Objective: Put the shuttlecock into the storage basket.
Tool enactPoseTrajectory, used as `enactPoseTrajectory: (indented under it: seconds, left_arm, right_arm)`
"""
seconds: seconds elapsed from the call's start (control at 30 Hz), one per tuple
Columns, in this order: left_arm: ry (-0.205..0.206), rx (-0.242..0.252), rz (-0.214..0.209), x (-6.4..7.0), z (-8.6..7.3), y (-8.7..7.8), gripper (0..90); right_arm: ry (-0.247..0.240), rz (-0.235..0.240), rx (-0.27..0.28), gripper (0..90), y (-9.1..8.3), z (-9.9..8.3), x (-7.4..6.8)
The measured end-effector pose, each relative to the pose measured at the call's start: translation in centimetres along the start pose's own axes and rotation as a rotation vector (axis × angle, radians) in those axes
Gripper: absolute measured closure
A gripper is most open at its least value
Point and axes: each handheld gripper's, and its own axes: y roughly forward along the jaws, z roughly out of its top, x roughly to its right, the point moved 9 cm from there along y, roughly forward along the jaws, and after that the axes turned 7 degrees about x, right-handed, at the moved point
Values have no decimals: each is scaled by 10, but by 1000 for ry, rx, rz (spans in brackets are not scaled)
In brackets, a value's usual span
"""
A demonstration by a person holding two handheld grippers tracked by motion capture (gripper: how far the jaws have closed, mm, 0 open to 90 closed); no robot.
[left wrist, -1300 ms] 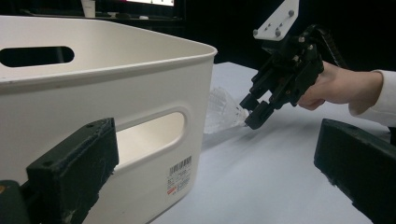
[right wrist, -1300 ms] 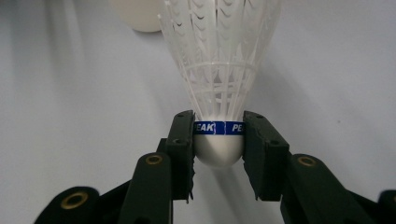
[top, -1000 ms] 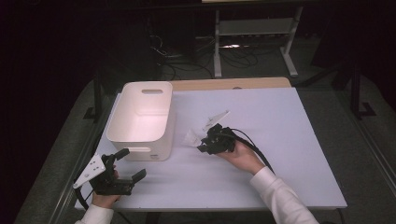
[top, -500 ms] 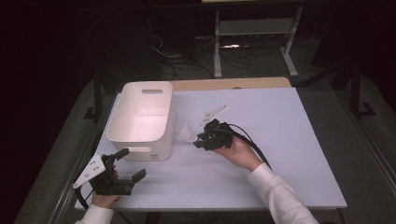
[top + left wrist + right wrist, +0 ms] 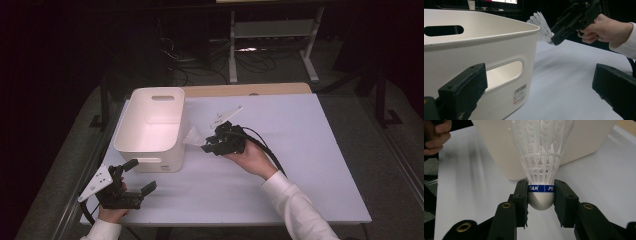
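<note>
A white feather shuttlecock (image 5: 541,170) with a blue band on its cork is held in my right gripper (image 5: 541,195), which is shut on the cork. In the high view the right gripper (image 5: 209,146) holds the shuttlecock (image 5: 194,136) just right of the white bin (image 5: 150,125), near its rim. From the left gripper view the shuttlecock (image 5: 541,26) hangs beside the bin's corner (image 5: 531,27). My left gripper (image 5: 134,176) rests open at the table's front left, in front of the bin, with nothing between its jaws.
The white bin stands at the left of the pale table (image 5: 300,150) and has handle slots and a barcode sticker (image 5: 520,92). A cable (image 5: 265,147) trails from the right gripper. A metal stand (image 5: 270,35) and cables lie on the floor beyond the table.
My right gripper has carried the shuttlecock leftward, closer to the bin's right wall. The left gripper has stayed where it was.
</note>
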Motion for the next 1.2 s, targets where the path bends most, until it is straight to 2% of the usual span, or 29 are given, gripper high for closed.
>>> enactPoseTrajectory:
  seconds: [0.07, 0.1, 0.27, 0.33, 0.67, 0.83, 0.93, 1.03, 1.13, 1.2]
  left_arm:
    - [-2, 2, 0, 0, 0, 0, 0]
    - [-2, 2, 0, 0, 0, 0, 0]
    - [-1, 0, 1, 0, 0, 0, 0]
    - [-3, 2, 1, 0, 0, 0, 0]
    - [-3, 1, 2, 0, 0, 0, 0]
    - [-3, 2, 2, 0, 0, 0, 0]
    - [1, -2, 3, 0, 0, 0, 0]
    - [-2, 1, 3, 0, 0, 0, 0]
    - [-2, 5, 1, 0, 0, 0, 0]
    - [-2, 2, 0, 0, 0, 0, 0]
  right_arm:
    - [7, 3, 14, 640, -1, 5, -2]
    - [-10, 1, 22, 640, -1, 8, -1]
    - [12, 7, 40, 640, -1, 18, -5]
    - [2, 0, 43, 640, -1, 21, -4]
    - [2, -14, 60, 641, -5, 25, 0]
    - [22, -11, 81, 641, -9, 30, 0]
    - [5, -15, 86, 641, -10, 33, 2]
    - [25, -9, 102, 641, -10, 38, 0]
    - [19, -7, 111, 641, -10, 42, -1]
    - [-8, -14, 106, 641, -9, 43, 1]
